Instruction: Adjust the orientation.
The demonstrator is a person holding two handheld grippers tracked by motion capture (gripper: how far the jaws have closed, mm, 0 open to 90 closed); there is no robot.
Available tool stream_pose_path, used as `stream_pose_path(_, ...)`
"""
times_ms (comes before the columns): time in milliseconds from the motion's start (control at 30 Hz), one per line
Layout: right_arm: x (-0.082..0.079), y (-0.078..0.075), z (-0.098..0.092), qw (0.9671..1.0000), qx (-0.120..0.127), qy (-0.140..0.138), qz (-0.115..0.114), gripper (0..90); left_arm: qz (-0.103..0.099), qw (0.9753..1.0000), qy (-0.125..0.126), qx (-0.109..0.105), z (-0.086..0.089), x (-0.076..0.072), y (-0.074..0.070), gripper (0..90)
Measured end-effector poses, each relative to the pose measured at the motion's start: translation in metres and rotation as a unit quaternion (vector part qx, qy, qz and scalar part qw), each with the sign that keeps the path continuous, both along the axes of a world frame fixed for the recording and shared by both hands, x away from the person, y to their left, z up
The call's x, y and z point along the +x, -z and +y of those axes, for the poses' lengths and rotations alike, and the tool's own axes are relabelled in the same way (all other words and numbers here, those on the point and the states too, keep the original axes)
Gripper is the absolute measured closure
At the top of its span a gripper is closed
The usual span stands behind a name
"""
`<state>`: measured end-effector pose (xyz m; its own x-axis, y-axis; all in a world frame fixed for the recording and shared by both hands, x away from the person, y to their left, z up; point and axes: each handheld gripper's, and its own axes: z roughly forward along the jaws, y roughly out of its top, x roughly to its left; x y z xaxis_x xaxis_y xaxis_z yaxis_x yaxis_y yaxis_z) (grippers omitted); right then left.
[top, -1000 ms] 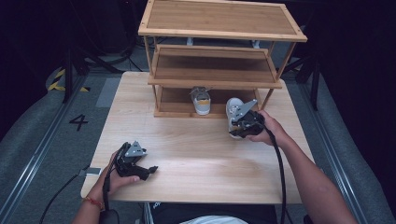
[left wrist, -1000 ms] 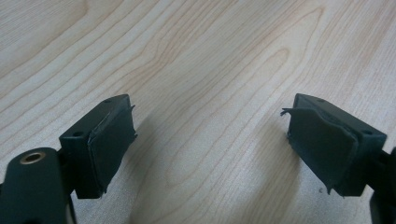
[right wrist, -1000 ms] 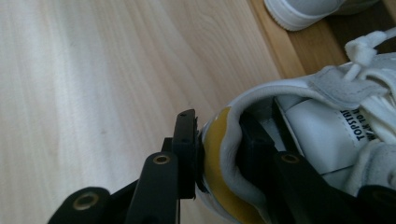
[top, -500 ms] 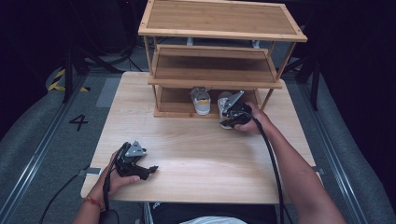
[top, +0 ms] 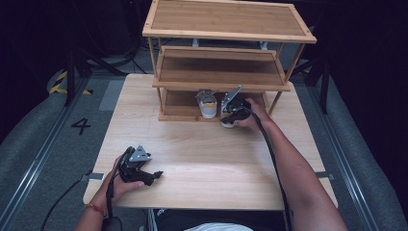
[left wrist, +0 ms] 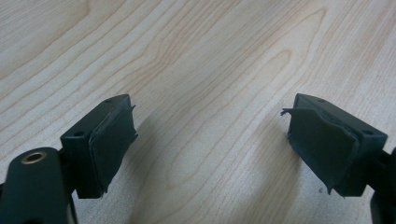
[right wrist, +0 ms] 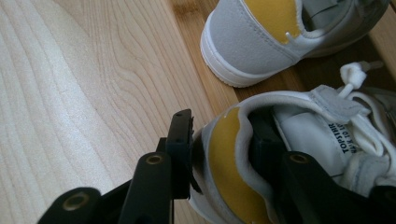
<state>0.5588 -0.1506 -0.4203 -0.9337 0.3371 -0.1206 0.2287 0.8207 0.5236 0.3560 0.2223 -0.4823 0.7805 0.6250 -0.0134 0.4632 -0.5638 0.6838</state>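
Right gripper view: a small white shoe [right wrist: 289, 154] with a yellow heel patch is clamped at the heel by the right gripper [right wrist: 224, 154], one jaw outside the heel and the other inside the collar. A white insole with dark print is seen inside it, the print cut off by the collar so that it cannot be read whole, and white laces with a knotted end lie across the tongue. Its toe is cut off at the frame's edge. A second shoe [right wrist: 280, 37] of the same kind, grey-white with a yellow patch and a white sole, is set just beyond on darker wood, apart from the held one; its front is cut off at the top of the frame.

From the high view, the held shoe [top: 228, 121] is found at the front edge of the lowest level of a wooden shelf [top: 226, 77], largely hidden under the right gripper [top: 234, 109] and hand [top: 252, 115]. The second shoe [top: 207, 103] stands just beside it, under the middle board, which hides its far end.

The left gripper [top: 155, 174] is rested on the table [top: 211, 159] near the front left corner, well apart from the shoes. In the left gripper view its jaws are seen spread wide over bare wood, nothing between them.
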Motion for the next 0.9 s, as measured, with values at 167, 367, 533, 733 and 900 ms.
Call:
stream_pose_path(167, -0.004, -0.001, -0.003, 0.9999, 0.003, 0.009, -0.008, 64.1, 0.0, 1.0, -0.001, 0.0, 0.0, 0.0, 0.0, 15.4)
stream_pose_path(367, -0.01, -0.004, -0.015, 0.9985, 0.02, 0.042, -0.029, 50.2, 0.001, 1.0, -0.001, -0.001, 0.0, 0.0, 0.0, 15.3)
stream_pose_path(533, -0.021, -0.013, -0.027, 0.9942, 0.047, 0.082, -0.053, 41.8, 0.0, 1.0, -0.001, -0.001, 0.0, 0.0, 0.0, 15.3)
stream_pose_path(733, -0.035, -0.012, -0.046, 0.9846, 0.092, 0.139, -0.053, 29.9, 0.0, 1.0, -0.002, -0.001, 0.0, 0.0, 0.0, 15.4)
stream_pose_path(900, -0.038, 0.006, -0.055, 0.9759, 0.106, 0.189, -0.028, 20.2, 0.0, 1.0, -0.002, -0.001, 0.0, 0.0, 0.0, 15.4)
